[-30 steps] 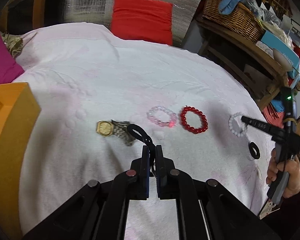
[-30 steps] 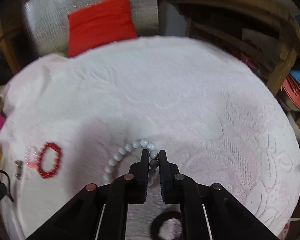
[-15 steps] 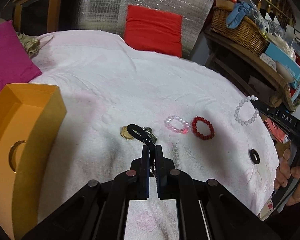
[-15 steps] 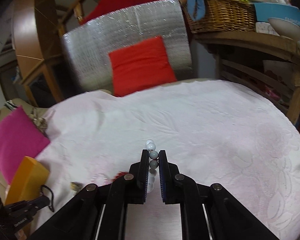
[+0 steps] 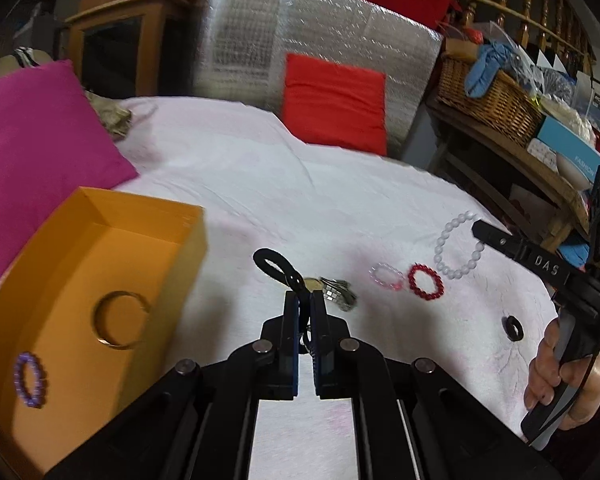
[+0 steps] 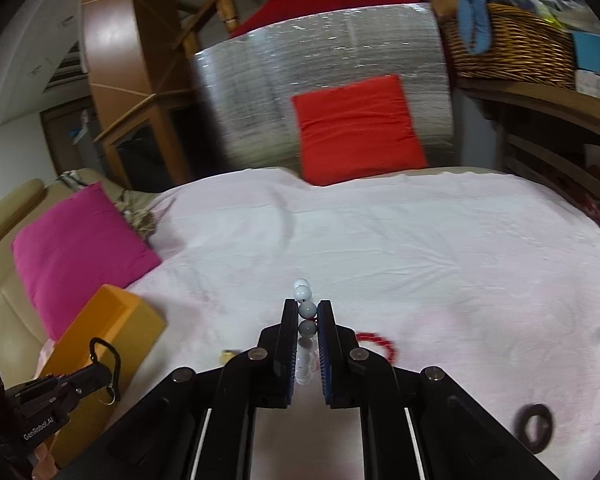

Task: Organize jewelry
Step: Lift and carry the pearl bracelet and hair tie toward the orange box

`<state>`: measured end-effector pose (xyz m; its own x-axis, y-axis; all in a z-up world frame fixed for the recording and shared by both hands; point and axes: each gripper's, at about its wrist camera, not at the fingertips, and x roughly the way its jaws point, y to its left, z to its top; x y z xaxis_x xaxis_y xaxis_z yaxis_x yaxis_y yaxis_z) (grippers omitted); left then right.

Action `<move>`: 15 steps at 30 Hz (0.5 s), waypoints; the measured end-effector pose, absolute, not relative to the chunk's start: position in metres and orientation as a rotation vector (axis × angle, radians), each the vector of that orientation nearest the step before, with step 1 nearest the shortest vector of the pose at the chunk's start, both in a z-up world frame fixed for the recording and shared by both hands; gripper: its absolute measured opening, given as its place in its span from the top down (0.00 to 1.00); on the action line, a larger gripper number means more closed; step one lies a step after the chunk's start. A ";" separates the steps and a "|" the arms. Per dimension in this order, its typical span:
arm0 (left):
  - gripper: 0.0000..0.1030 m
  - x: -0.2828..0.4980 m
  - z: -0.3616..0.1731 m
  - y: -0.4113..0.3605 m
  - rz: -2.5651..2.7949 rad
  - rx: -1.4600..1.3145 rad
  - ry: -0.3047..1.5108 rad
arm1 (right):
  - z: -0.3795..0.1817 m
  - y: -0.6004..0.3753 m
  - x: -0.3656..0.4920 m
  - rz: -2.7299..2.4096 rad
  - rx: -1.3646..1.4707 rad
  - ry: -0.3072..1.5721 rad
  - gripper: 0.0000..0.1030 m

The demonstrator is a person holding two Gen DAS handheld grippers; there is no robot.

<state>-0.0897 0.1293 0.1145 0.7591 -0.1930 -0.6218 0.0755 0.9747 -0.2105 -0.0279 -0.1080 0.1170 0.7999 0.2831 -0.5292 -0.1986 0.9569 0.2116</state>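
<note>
My left gripper [image 5: 305,300] is shut on a black cord loop [image 5: 274,266], held above the white cloth just right of the open orange box [image 5: 100,264]. A gold bangle [image 5: 122,320] and a purple bead bracelet [image 5: 30,380] lie in the box. My right gripper [image 6: 308,312] is shut on a white bead bracelet [image 6: 307,310], which hangs off the cloth; it also shows as a white bead bracelet [image 5: 456,248] at the right. On the cloth lie a gold watch [image 5: 332,290], a pink bead bracelet [image 5: 386,276], a red bead bracelet [image 5: 426,282] and a black ring [image 5: 513,327].
A magenta cushion [image 5: 32,152] lies behind the box and a red cushion [image 5: 334,102] leans on a silver foil panel [image 5: 300,32] at the back. A wooden shelf with a wicker basket [image 5: 492,100] stands along the right edge of the bed.
Both grippers rose and swung left. The white bead bracelet came up off the cloth in the right gripper. The orange box came into fuller view beside the left gripper.
</note>
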 end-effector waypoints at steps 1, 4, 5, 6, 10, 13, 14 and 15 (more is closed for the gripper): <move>0.95 -0.093 0.117 0.135 -0.134 -0.181 0.684 | 0.117 -0.100 -0.029 0.276 0.148 0.590 0.90; 0.95 -0.102 0.122 0.153 -0.095 -0.206 0.660 | 0.117 -0.076 -0.032 0.322 0.146 0.590 0.90; 0.95 -0.106 0.124 0.163 -0.076 -0.217 0.649 | 0.117 -0.069 -0.032 0.338 0.148 0.592 0.90; 0.95 -0.109 0.125 0.169 -0.064 -0.224 0.643 | 0.117 -0.059 -0.033 0.359 0.150 0.595 0.90; 0.95 -0.121 0.128 0.205 0.023 -0.261 0.621 | 0.119 -0.024 -0.041 0.432 0.147 0.592 0.90; 0.95 -0.128 0.126 0.235 0.112 -0.301 0.623 | 0.120 0.006 -0.045 0.486 0.141 0.595 0.90; 0.95 -0.131 0.126 0.243 0.144 -0.302 0.623 | 0.120 0.015 -0.045 0.504 0.135 0.599 0.90; 0.95 -0.132 0.125 0.252 0.183 -0.306 0.626 | 0.121 0.027 -0.046 0.524 0.126 0.601 0.90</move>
<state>-0.1319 0.2517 0.1246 0.7963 0.0759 -0.6001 -0.2595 0.9390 -0.2256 -0.0456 0.0274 0.1207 0.6990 0.5043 -0.5070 -0.4327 0.8627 0.2617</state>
